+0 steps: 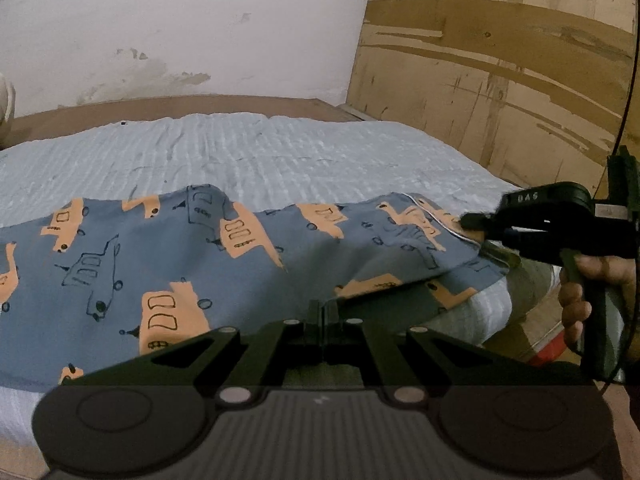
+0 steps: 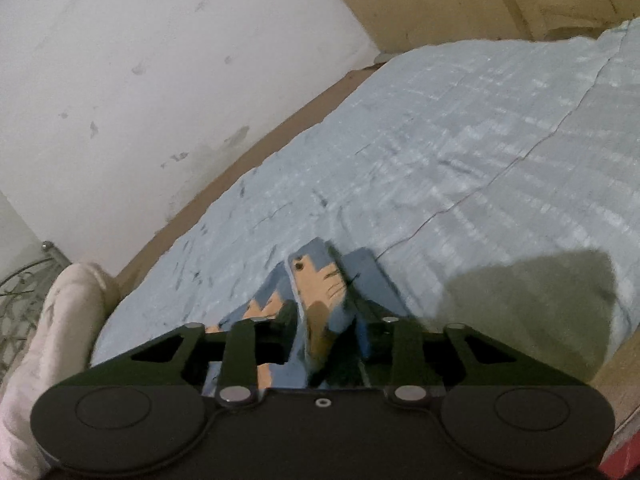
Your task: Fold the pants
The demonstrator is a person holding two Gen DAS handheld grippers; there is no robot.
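The only writing that can be read is on the right gripper (image 1: 474, 226), seen from the left wrist: pale letters "DAS" on the black housing above its fingers.

Taking the pants (image 1: 224, 264) as the landmark: they lie spread across the near part of the bed (image 1: 280, 148), blue fabric printed with orange and outlined vehicles. At their near edge the left gripper (image 1: 323, 312) has its jaws fully together, pinching the fabric. At their right end the right gripper bites a white-piped hem, a hand (image 1: 580, 300) wrapped round its handle. Beyond the pants the pale blue bedcover runs back to a white stained wall (image 1: 180, 28), with a plywood panel (image 1: 500, 64) to the right.

The right wrist view alone shows the grip up close: a bunched fold of the pants (image 2: 316, 288) stands pinched between the nearly closed jaws of the right gripper (image 2: 324, 332). To the left of that fold it also shows a white pillow (image 2: 56, 320) by a wire rack (image 2: 20, 284), and to the right a dark shadow on the bedcover (image 2: 460, 140).
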